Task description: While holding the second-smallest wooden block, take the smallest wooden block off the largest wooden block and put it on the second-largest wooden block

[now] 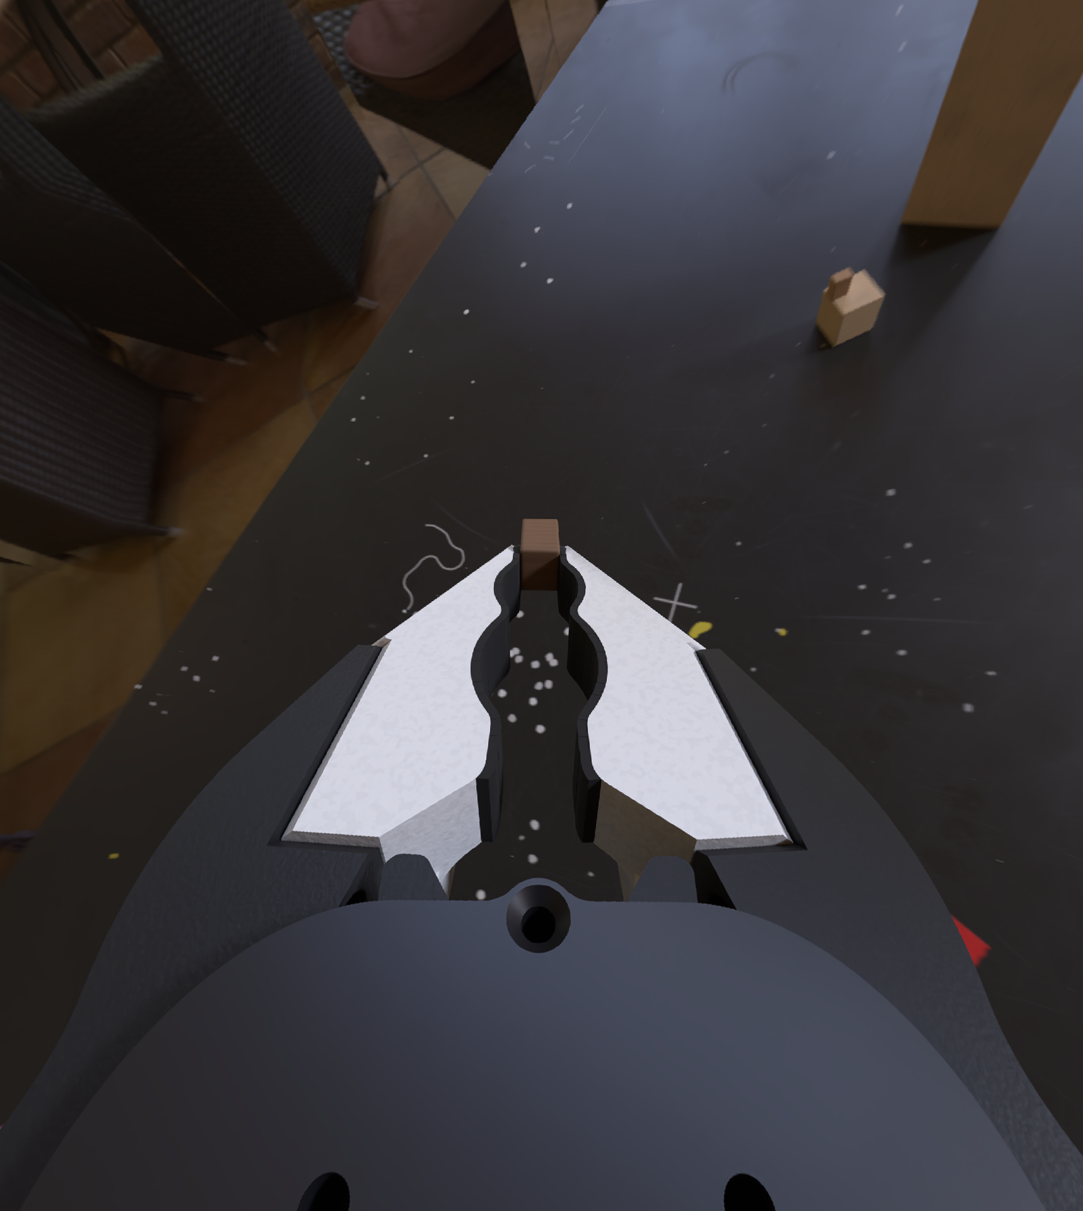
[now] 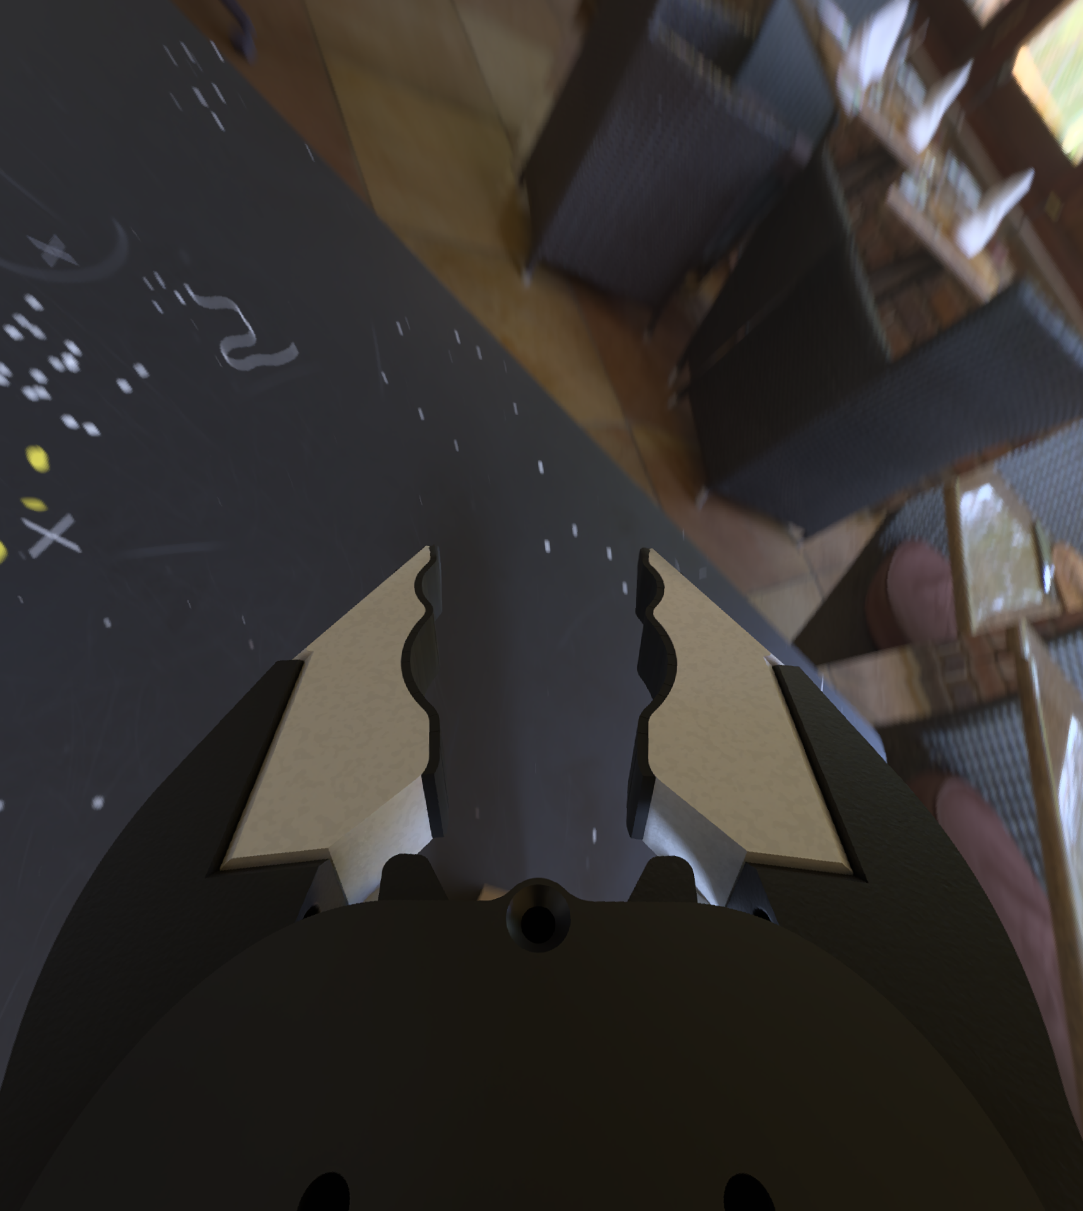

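Note:
My left gripper (image 1: 539,569) is shut on a small dark-brown wooden block (image 1: 539,537) at its fingertips, held above the dark table (image 1: 722,426). Farther off to the right, a light wooden cube (image 1: 853,318) stands on the table with a tiny wooden block (image 1: 840,284) on its top. Beyond it, a tall light wooden block (image 1: 997,111) stands at the top right, cut off by the frame. My right gripper (image 2: 538,557) is open and empty above the table (image 2: 198,622) near its edge. No block shows in the right wrist view.
The table's left edge (image 1: 460,216) runs diagonally, with dark wicker chairs (image 1: 132,196) on the wooden floor beyond it. A red scrap (image 1: 971,943) lies at the right. In the right wrist view the table edge (image 2: 591,445) borders wicker chairs (image 2: 689,164) and shelves.

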`<state>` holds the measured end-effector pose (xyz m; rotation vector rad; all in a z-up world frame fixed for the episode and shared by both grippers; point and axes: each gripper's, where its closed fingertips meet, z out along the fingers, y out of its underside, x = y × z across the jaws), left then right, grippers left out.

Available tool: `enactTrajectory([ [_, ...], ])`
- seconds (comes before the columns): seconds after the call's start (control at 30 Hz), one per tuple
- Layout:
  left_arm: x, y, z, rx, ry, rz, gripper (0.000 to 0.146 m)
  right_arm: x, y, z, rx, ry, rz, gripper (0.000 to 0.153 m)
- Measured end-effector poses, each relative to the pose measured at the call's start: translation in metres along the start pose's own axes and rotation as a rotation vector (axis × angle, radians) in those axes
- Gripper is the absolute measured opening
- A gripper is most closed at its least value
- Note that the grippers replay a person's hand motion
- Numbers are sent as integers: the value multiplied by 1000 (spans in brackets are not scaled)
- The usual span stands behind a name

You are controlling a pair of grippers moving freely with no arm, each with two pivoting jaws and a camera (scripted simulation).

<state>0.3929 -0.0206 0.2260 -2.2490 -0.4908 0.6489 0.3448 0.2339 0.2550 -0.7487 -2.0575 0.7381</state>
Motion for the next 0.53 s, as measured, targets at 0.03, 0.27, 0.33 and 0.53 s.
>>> enactTrajectory([
  [0.03, 3, -1, 5, -12, -23, 32, 10, -5, -13, 1, 60, -6, -19, 62],
  [0.27, 17, -4, 22, -50, -83, 146, 10, -47, -48, 27, 197, -46, -173, 66],
  [0.33, 19, -5, 22, -50, -82, 153, 10, -58, -47, 39, 173, -71, -202, 68],
  [0.53, 21, -6, 21, -48, -74, 158, 10, -106, -50, 61, 175, -228, -293, 69],
])
